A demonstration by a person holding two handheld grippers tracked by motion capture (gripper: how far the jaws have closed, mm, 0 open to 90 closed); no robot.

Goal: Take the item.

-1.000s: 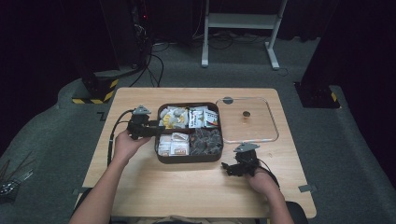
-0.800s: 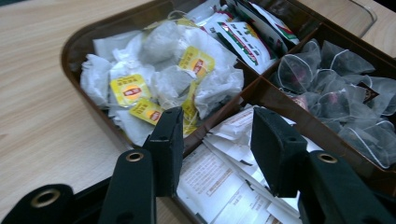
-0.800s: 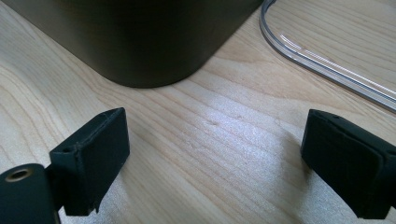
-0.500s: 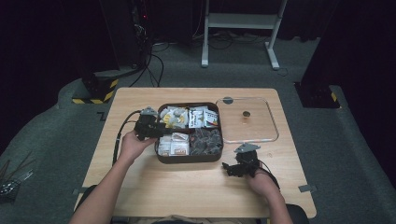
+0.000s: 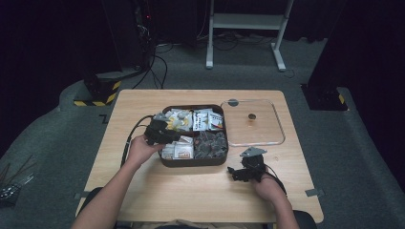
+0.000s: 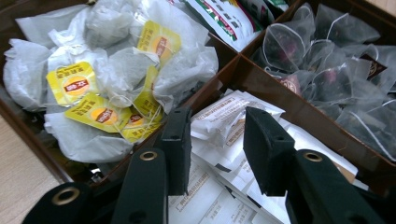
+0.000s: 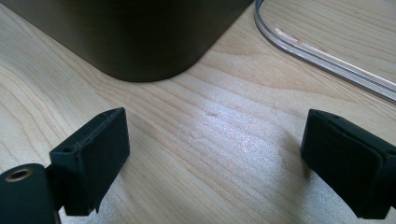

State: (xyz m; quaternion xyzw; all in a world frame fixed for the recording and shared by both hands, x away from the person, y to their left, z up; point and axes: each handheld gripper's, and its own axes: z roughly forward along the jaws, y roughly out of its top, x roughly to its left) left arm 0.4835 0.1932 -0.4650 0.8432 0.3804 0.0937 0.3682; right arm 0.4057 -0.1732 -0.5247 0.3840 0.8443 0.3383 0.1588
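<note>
- Over the brown tea box (image 5: pixel 193 162), my left gripper (image 6: pixel 215 140) hangs with jaws narrowly apart and holding nothing, above the white sachets (image 6: pixel 219 186) in the near-left compartment; I judge nothing picked yet.
- Right of the box, my right gripper (image 7: pixel 212 154) rests wide apart near the clear lid (image 5: pixel 253 138), already off.

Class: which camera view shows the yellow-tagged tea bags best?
The left gripper view: the yellow-tagged tea bags lie close, tags and white pouches distinct. In the high view they are a small pale patch in the box's far-left compartment.
</note>
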